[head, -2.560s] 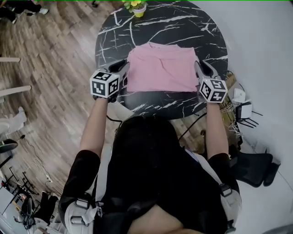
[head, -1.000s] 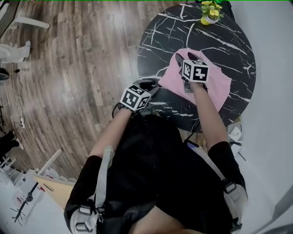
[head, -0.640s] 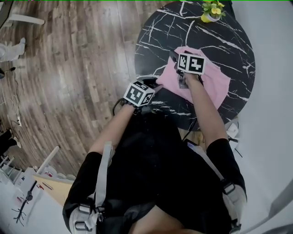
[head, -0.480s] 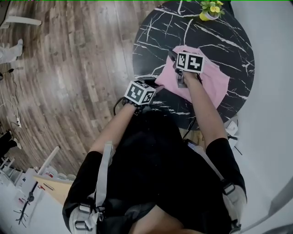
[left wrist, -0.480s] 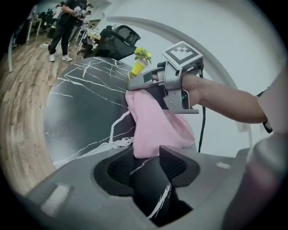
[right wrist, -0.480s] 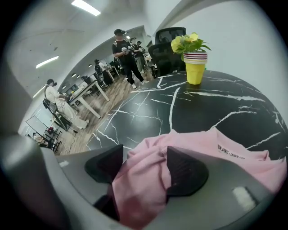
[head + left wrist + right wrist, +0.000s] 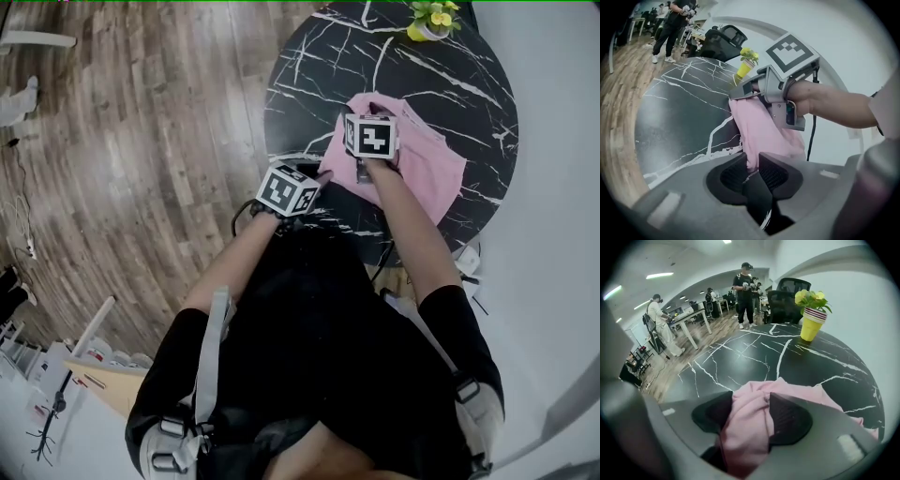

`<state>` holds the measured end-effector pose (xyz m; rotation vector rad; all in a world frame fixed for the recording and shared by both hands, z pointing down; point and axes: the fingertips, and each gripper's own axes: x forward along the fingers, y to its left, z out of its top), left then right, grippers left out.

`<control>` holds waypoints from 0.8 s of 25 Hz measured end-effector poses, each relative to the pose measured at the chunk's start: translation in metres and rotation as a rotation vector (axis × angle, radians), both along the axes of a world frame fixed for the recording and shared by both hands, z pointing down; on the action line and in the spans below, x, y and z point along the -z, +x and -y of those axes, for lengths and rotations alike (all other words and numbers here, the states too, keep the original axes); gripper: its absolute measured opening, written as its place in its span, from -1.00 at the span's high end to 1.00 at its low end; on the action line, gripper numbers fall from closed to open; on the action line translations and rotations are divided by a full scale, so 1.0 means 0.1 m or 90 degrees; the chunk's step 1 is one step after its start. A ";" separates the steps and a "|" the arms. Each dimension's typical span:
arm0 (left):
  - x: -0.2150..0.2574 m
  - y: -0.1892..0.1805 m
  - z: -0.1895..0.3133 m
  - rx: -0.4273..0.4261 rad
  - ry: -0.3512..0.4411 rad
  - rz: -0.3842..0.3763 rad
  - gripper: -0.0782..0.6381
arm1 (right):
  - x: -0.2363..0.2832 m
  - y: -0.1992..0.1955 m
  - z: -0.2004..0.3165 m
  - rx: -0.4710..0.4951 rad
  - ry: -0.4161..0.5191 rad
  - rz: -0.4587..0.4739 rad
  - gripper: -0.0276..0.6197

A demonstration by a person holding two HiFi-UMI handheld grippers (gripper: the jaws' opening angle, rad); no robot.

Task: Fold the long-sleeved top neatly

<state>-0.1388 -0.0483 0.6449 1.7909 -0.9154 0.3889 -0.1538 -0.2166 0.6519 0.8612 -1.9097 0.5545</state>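
Left gripper [image 7: 751, 169]: narrow, pinching thin pink edge, centre of head view.
Right gripper [image 7: 750, 420]: half-wide, clamped on thick cloth bunch.
Change: both jaw pairs just closing on fabric; grips judged set for next fold.
Top [image 7: 427, 164]: upper right, pink, partly folded.
Table [image 7: 309, 66]: round black marble; flower pot [image 7: 427, 21] at far rim.
Room: wood floor [image 7: 141, 141] at left.

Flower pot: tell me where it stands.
Head view, top right: the yellow flower pot stands at the marble table's far edge, beyond the pink top.
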 end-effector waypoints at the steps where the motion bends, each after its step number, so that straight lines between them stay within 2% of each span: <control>1: 0.00 0.00 0.00 -0.002 0.004 0.003 0.56 | 0.00 0.01 0.01 -0.002 0.001 0.001 0.18; 5: 0.03 0.00 0.00 0.018 0.012 -0.004 0.63 | 0.03 0.06 0.05 0.009 0.004 -0.003 0.47; 8: 0.10 -0.01 0.00 0.021 0.019 0.000 0.64 | 0.04 0.08 0.03 0.006 -0.017 0.023 0.66; 12: 0.28 0.05 0.03 0.010 0.040 0.008 0.64 | 0.17 0.11 0.04 -0.007 -0.037 0.097 0.69; 17: 0.66 0.25 0.09 0.039 0.056 -0.051 0.64 | 0.52 0.26 0.06 0.018 -0.020 0.178 0.69; 20: 0.80 0.41 0.15 0.017 0.072 -0.045 0.64 | 0.66 0.39 0.07 0.038 -0.003 0.213 0.69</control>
